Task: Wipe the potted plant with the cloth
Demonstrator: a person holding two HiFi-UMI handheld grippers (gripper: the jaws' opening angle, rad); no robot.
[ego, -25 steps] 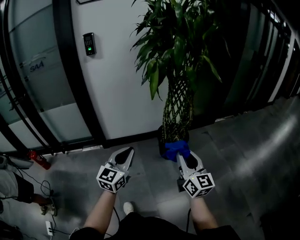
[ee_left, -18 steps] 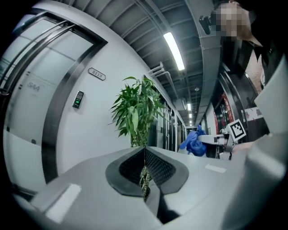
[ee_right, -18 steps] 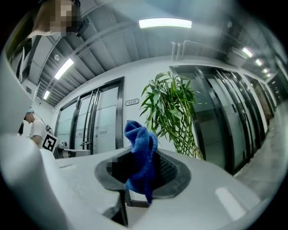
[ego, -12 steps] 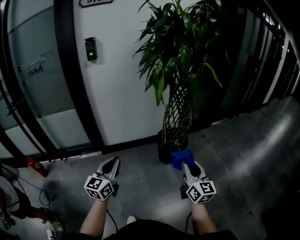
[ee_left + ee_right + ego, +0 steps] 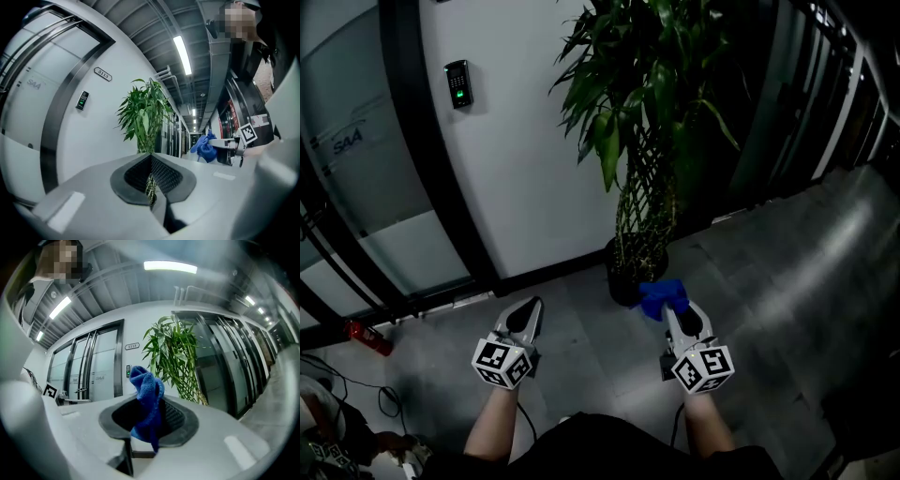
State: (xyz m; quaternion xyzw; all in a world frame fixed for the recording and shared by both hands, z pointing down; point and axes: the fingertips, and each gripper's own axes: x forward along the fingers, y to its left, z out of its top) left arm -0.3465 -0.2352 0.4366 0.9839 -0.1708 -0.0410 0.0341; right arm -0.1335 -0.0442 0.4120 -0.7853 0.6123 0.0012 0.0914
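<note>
Grips blue cloth [image 5: 146, 399] in right gripper [image 5: 150, 420] jaws, bunch poking past the tips so that fabric, not plastic, would meet leaves. Holds left gripper [image 5: 151, 180] jaws pressed together, empty, likely spare for steadying. Faces potted plant [image 5: 637, 141], ahead of and above both jaws, untouched.

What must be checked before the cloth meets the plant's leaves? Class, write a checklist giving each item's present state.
1. Cloth gripped by right gripper: ok, fingers shut on it.
2. Left gripper free: ok, fingers together, nothing held.
3. Plant ahead of both grippers: ok.
4. Cloth at the leaves: not ok, the head view shows it low, by the pot.
5. Cloth clean or damp: cannot tell.
</note>
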